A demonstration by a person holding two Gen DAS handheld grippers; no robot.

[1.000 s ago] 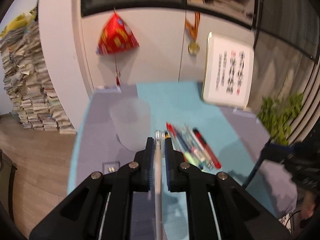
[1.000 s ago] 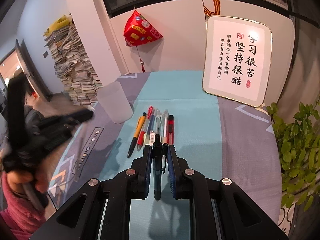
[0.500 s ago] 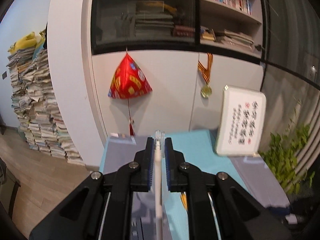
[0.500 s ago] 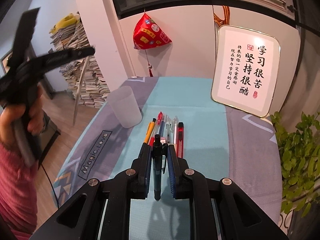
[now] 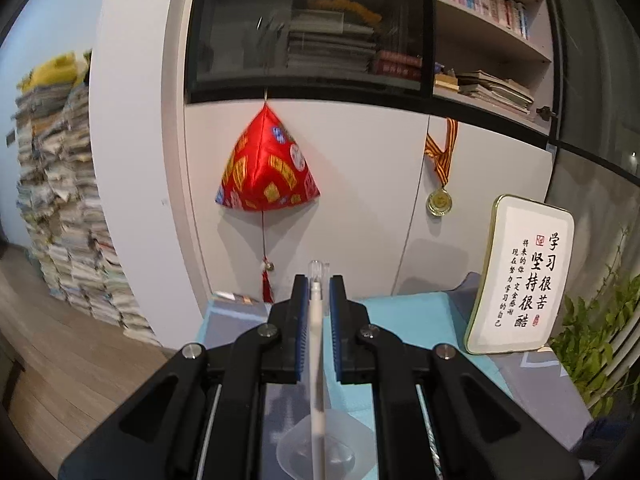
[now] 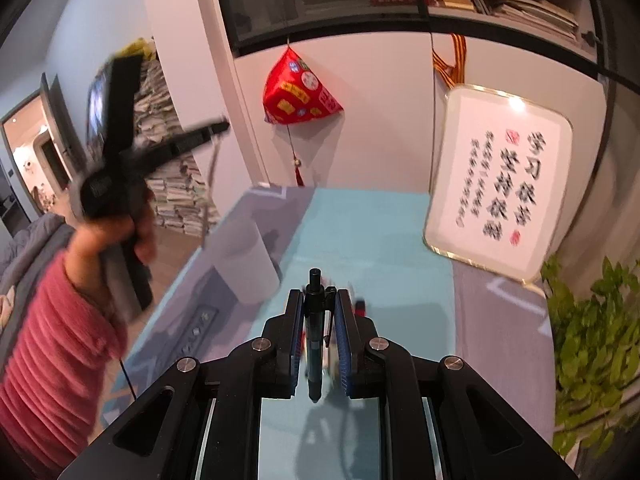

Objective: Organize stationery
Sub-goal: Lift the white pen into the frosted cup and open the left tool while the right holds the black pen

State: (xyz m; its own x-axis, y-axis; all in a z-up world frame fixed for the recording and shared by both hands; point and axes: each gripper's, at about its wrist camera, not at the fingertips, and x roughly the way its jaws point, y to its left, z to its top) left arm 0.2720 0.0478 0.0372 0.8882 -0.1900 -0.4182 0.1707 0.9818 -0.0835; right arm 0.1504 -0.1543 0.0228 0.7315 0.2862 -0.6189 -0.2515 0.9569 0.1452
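My left gripper (image 5: 319,280) is shut on a white pen (image 5: 316,344) with a clear cap, which runs lengthwise between the blue pads. Its lower end hangs over the mouth of a frosted plastic cup (image 5: 340,456). In the right wrist view that gripper (image 6: 216,126) is blurred, held high by a hand in a red sleeve above the cup (image 6: 248,264). My right gripper (image 6: 318,294) is shut on a black click pen (image 6: 314,320), held above the teal mat (image 6: 360,232). Of the pens lying on the mat only a red tip (image 6: 360,306) shows past its fingers.
A framed calligraphy board (image 6: 500,184) leans at the table's far right, with a green plant (image 6: 592,344) beside it. A red ornament (image 5: 266,172) and a medal (image 5: 439,200) hang on the white cabinet behind. A tall stack of papers (image 5: 60,208) stands on the floor at left.
My left gripper rose and swung over the cup with the white pen, and its view tipped up toward the cabinet. The right gripper lifted slightly with the black pen, hiding the row of pens.
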